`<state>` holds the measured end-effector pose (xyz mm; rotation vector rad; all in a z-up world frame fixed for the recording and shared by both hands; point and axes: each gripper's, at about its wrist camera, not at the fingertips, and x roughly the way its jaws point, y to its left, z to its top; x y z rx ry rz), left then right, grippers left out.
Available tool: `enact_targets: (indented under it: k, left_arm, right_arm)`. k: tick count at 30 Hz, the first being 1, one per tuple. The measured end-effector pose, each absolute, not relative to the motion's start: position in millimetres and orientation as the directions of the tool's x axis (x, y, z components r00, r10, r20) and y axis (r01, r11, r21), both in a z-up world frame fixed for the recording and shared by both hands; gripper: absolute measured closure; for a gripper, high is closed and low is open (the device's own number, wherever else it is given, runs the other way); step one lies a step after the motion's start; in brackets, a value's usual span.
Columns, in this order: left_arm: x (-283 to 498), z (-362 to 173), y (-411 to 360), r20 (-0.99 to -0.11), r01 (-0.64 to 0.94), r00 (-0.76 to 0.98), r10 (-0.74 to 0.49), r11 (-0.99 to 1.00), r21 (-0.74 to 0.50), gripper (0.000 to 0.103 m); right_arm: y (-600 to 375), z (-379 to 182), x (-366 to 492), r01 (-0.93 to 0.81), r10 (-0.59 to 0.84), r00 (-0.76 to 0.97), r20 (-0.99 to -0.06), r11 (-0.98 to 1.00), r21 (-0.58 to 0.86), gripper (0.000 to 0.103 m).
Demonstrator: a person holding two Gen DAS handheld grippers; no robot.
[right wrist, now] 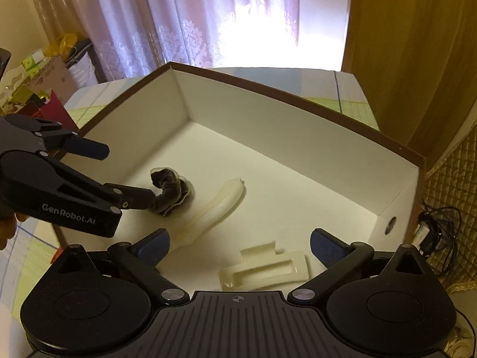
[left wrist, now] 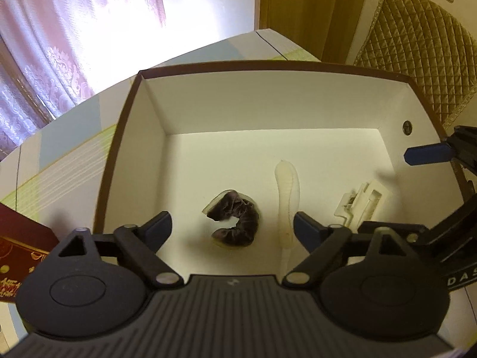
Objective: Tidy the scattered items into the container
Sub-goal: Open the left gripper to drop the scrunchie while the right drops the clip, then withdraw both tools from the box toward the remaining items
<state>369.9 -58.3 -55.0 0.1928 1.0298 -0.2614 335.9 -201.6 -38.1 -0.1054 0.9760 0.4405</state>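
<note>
Left wrist view. Left gripper (left wrist: 232, 223) hangs over the open box (left wrist: 190, 71), jaws spread wide, nothing between them. Three items lie on the box floor: a dark velvety scrunchie (left wrist: 235, 220), crumpled into a C with a clear film edge around it; a pale, translucent, long curved piece (left wrist: 286, 197), possibly a shoehorn or insole, soft-looking and rubbery; a cream hard-plastic clip (left wrist: 360, 203) with rectangular cut-outs. The box has white card walls and a brown rim, with a round eyelet in the right wall. One blue pad of the right gripper (left wrist: 429, 153) enters from the right; its state is not readable here. Box stands on a pale striped table (left wrist: 59, 161).

Right wrist view. Right gripper (right wrist: 238, 241) also open, empty, poised above the clip (right wrist: 265, 268) on the floor of the box (right wrist: 298, 101). Left gripper (right wrist: 131, 176) reaches in from the left, its lower finger right at the scrunchie (right wrist: 170, 191); contact cannot be confirmed. Curved piece (right wrist: 217, 203) lies between scrunchie and clip.

Judgement: the items in view are already in the container; late in the task, likely just after deposit. Next move: withdraw both grippers upward clear of the walls and check the table for leftovers.
</note>
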Motion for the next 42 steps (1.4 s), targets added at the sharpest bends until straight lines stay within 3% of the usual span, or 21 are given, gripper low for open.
enact_targets:
  k: [42]
  left_arm:
    - [183.6,51.8,-11.3,-0.731,0.289,0.654,-0.193,0.957,0.006,0.008]
  right_arm:
    - [-204.6,35.8,178.1,-0.293,0.282,0.632,-0.722,0.949,0.115,0.0]
